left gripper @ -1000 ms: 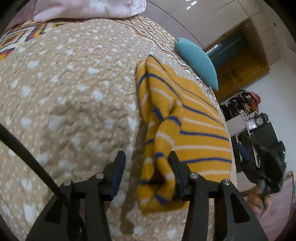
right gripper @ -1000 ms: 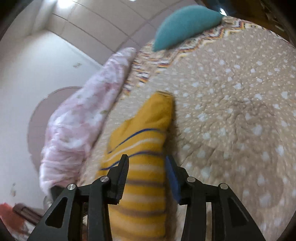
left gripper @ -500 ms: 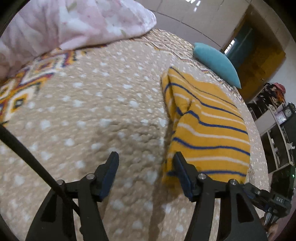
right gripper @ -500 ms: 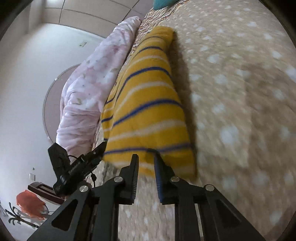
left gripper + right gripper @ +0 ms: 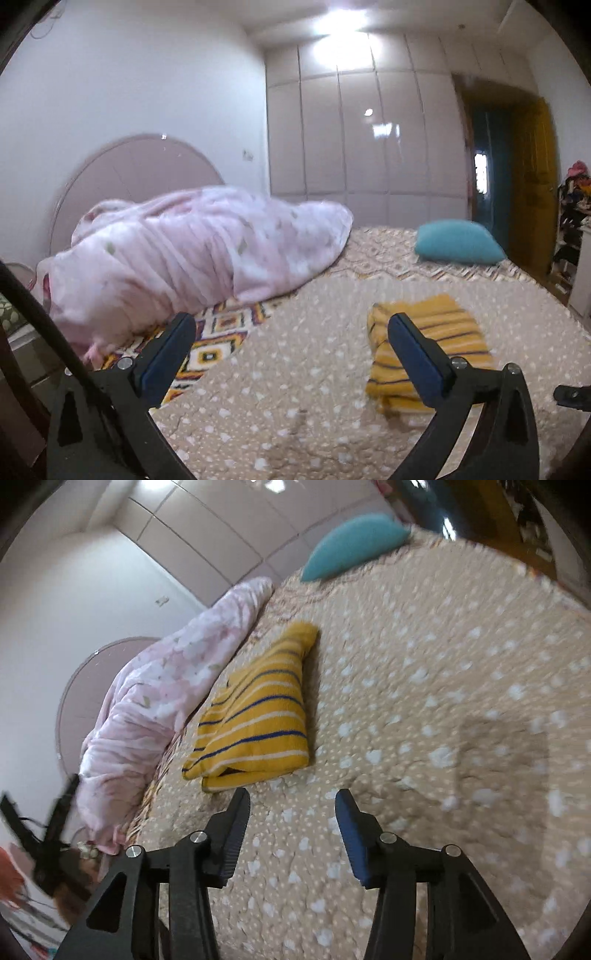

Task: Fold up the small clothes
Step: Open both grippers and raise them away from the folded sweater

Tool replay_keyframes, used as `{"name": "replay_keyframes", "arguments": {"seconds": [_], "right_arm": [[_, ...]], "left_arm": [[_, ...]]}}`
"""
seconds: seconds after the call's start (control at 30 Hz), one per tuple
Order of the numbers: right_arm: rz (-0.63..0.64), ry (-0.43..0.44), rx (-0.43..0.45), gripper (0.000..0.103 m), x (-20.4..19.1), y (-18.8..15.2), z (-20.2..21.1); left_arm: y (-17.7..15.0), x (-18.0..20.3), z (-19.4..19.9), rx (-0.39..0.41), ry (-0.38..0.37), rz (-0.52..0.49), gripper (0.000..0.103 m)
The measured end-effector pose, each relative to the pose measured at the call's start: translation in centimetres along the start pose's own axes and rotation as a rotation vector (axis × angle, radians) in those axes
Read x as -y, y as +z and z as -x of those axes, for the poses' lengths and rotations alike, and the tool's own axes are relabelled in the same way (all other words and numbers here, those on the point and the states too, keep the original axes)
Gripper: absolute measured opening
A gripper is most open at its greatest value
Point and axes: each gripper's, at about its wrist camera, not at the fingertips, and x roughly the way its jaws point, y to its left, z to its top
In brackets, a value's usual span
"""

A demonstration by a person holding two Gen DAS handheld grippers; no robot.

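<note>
The sweater [image 5: 258, 716], a soft yellow knit with thin blue and white stripes, is lying folded into a thick, roughly wedge-shaped bundle on the bed [image 5: 424, 709]; in the right wrist view its wide, layered end is sitting nearest the camera and it is narrowing toward a plain yellow tip that is pointing away toward the pillow [image 5: 351, 546], so its long axis is running up the bed, with the stripes crossing that axis. It is resting flat on a tan quilted cover dotted with white, puckered and slightly lumpy. A rumpled pink blanket [image 5: 166, 686] with a pale floral print is heaped along one side of the bed, near the sweater but apart from it, and a strip of zigzag-patterned cover is showing between them. On the sweater's other side the quilt is lying broad and bare out to the bed's edge. The smooth teal pillow is sitting well beyond the tip, near the far edge. The right hand-held gripper [image 5: 291, 812] is hovering just short of the sweater's wide end, its jaws opening with only quilt between them. In the left wrist view the left hand-held gripper [image 5: 291, 339] is raised above the bed, its jaws opening wide and gripping nothing, with the sweater [image 5: 443, 332] lying beyond its right finger and the blanket [image 5: 192, 258] bulking behind its left one.
</note>
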Motion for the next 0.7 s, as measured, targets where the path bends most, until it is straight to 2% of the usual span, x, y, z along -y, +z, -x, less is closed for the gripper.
{"name": "replay_keyframes", "arguments": {"seconds": [0.1,0.23,0.4,0.5,0.7], "right_arm": [[0.053,-0.056,0.05,0.058,-1.1,-0.3,1.4],[0.098,-0.137,0.065,0.063,-1.9,-1.1,2.0],[0.152,-0.226,0.024,0.064,-1.9,-2.0,0.5],[0.192,-0.27,0.008,0.064,-2.2,-2.6,-0.3],[0.265,-0.32,-0.023,0.068,-3.3,-3.6,-1.5]], "left_arm": [[0.4,1.1,0.5,-0.014,-0.11,-0.012,0.103],[-1.2,2.9,0.3,-0.11,-0.169,-0.038,0.103],[-3.9,4.3,-1.5,-0.286,-0.209,-0.036,0.103],[-5.4,4.9,-2.1,-0.363,-0.238,-0.031,0.103],[-7.2,5.8,-1.8,-0.417,-0.237,-0.051,0.103]]}}
